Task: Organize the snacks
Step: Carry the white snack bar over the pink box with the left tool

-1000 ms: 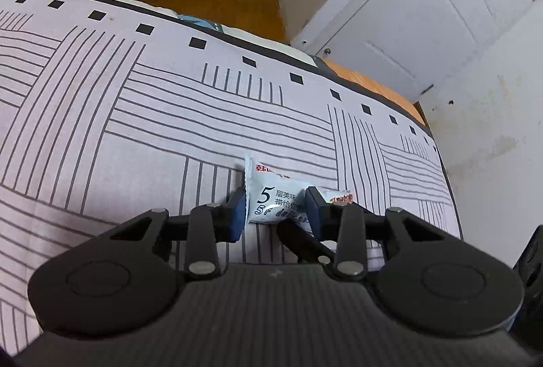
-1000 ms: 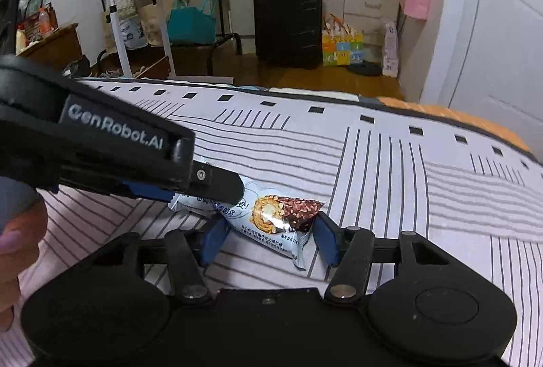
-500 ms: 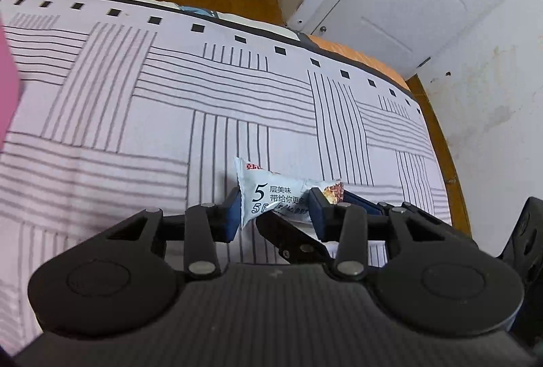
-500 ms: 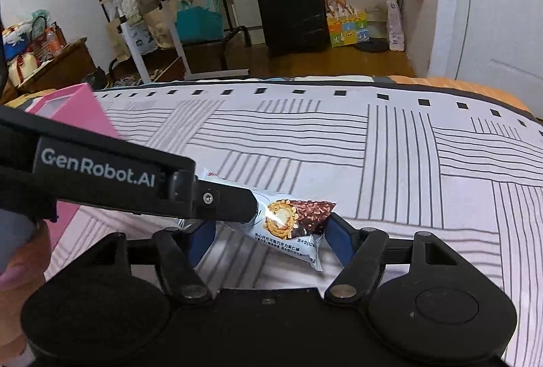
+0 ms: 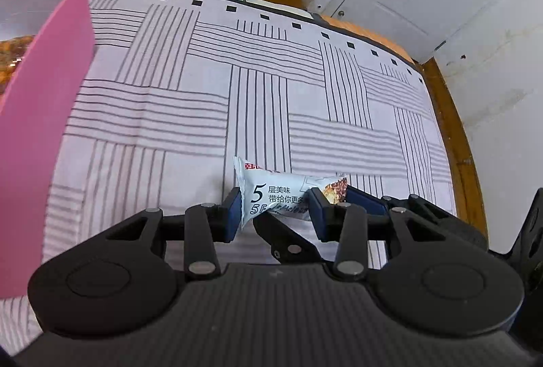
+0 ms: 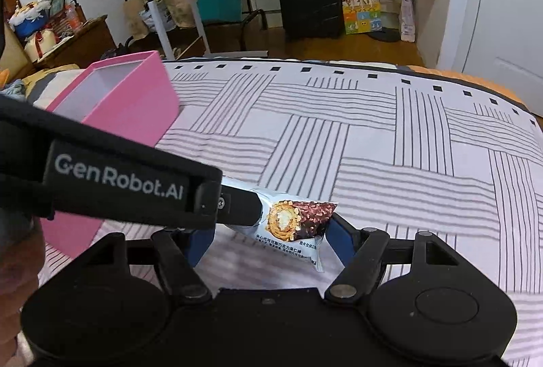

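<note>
Pinching the white foil-wrapped chocolate snack bar (image 5: 281, 192), left gripper (image 5: 273, 214) lifts it; right gripper (image 6: 268, 239) spread, barely touching; pink rectangular box (image 5: 44, 115) at 10 o'clock awaits it.

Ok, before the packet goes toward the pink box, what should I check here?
1. Left gripper pinching snack packet: ok.
2. Packet lifted clear of bedspread: ok, its shadow lies beneath it.
3. Right gripper free of packet: cannot tell; one pad sits right at its end.
4. Pink box open on top: ok.
5. Room left inside box: cannot tell; contents only partly seen.
</note>
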